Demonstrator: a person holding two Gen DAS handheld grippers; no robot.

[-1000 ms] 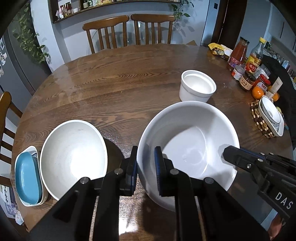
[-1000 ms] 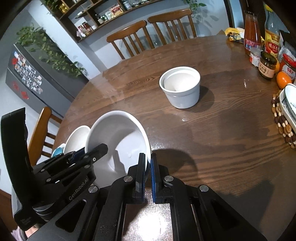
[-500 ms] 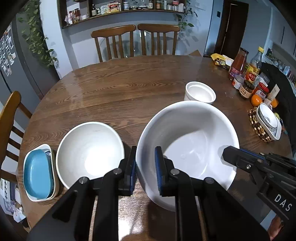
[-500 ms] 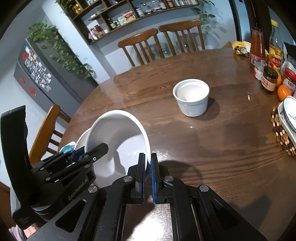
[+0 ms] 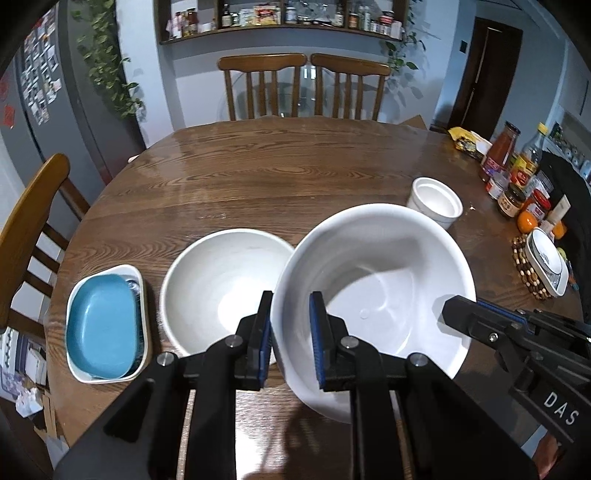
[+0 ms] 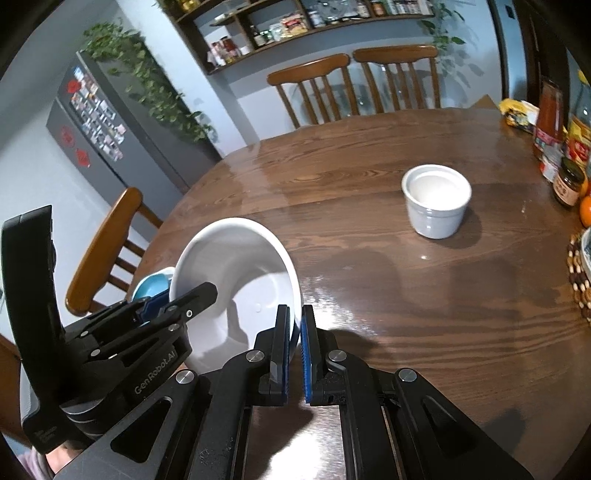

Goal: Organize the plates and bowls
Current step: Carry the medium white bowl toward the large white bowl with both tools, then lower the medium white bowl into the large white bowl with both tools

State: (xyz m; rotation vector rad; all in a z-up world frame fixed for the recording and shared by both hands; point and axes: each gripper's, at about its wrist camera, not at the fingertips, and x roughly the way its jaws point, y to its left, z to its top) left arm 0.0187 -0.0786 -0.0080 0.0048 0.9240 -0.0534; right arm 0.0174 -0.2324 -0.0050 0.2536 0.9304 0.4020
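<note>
Big bowl [image 5: 373,295] is off the table [image 5: 258,184], tilted, partly over second bowl [image 5: 221,288] at its 9 o'clock. Left gripper [image 5: 291,332] and right gripper [image 6: 294,332] each clamp its rim; cup [image 6: 436,199] at 1 o'clock.

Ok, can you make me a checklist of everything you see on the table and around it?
Surface: round wooden table, glossy.
Job's things: big bowl held tilted above the table; second bowl beside it on the table; blue dish nested in a white dish; white cup standing apart.
Clutter: bottles and jars, oranges, beaded trivet with a dish on it, at the table's right edge.
Grippers: left gripper and right gripper each clamp the big bowl's rim.
Cables: nothing seen.
Surroundings: chairs, shelf, plants, fridge.
</note>
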